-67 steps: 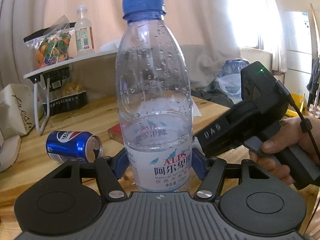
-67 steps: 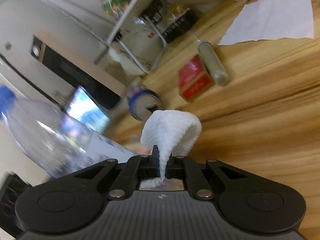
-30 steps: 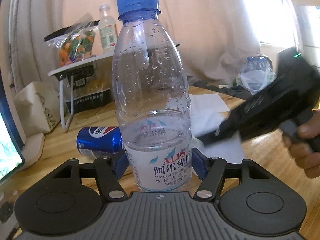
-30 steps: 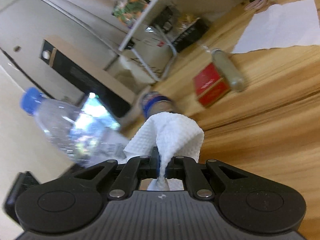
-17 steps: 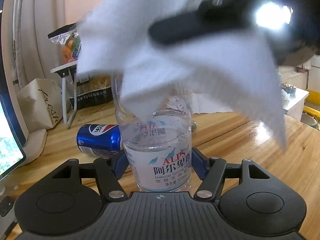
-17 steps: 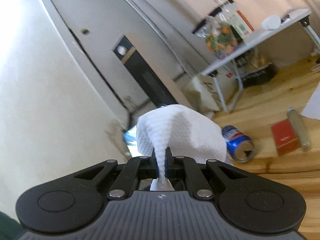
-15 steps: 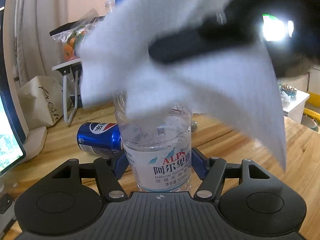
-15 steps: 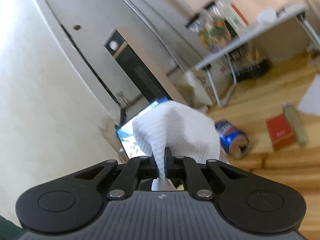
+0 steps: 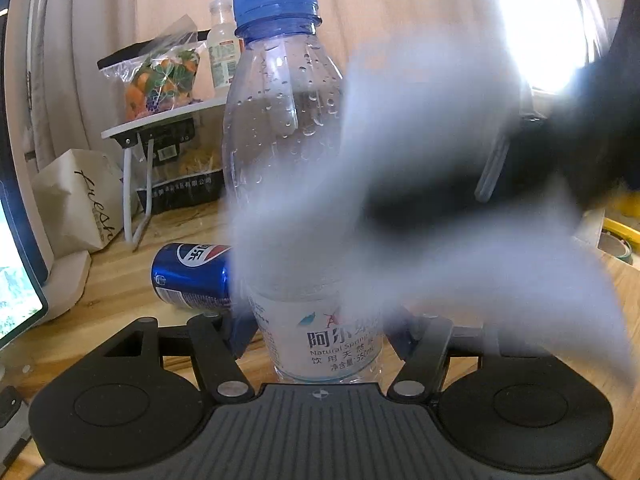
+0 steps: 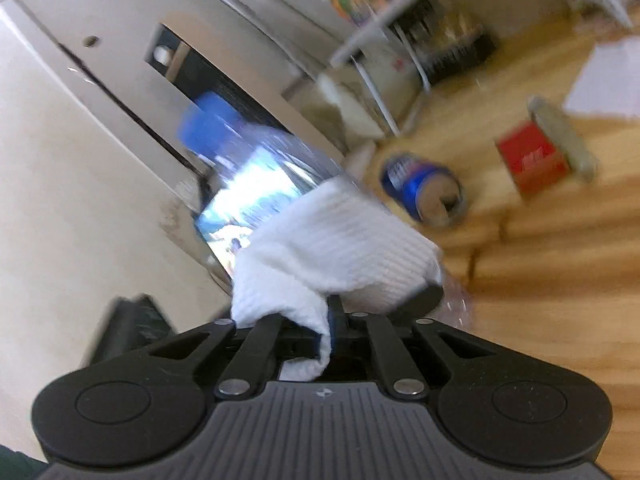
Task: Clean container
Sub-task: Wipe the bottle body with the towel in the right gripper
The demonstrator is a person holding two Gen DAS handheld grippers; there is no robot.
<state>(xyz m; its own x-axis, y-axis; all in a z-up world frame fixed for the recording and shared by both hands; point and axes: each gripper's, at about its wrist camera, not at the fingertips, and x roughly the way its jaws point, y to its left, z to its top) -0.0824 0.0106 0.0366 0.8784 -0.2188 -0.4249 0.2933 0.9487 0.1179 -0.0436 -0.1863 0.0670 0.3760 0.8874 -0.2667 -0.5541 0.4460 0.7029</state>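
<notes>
A clear plastic water bottle (image 9: 280,152) with a blue cap and droplets on its wall stands upright, held at its label by my left gripper (image 9: 322,332). My right gripper (image 10: 338,312) is shut on a white paper towel (image 10: 336,240). In the left wrist view the towel (image 9: 420,200) is a motion-blurred white mass pressed against the bottle's right side. In the right wrist view the bottle (image 10: 240,152) lies behind the towel, blurred.
A blue Pepsi can (image 9: 188,276) lies on its side on the wooden table (image 9: 112,280). A red box (image 10: 532,160), a small tube (image 10: 560,136) and a flat paper sheet (image 10: 608,80) lie further off. A white shelf (image 9: 160,124) holds a snack bag and a bottle. A screen (image 9: 16,280) stands at the left.
The right gripper with the towel has swept down from over the cap to the bottle's right side. The cap shows again. The bottle stays held in the left gripper.
</notes>
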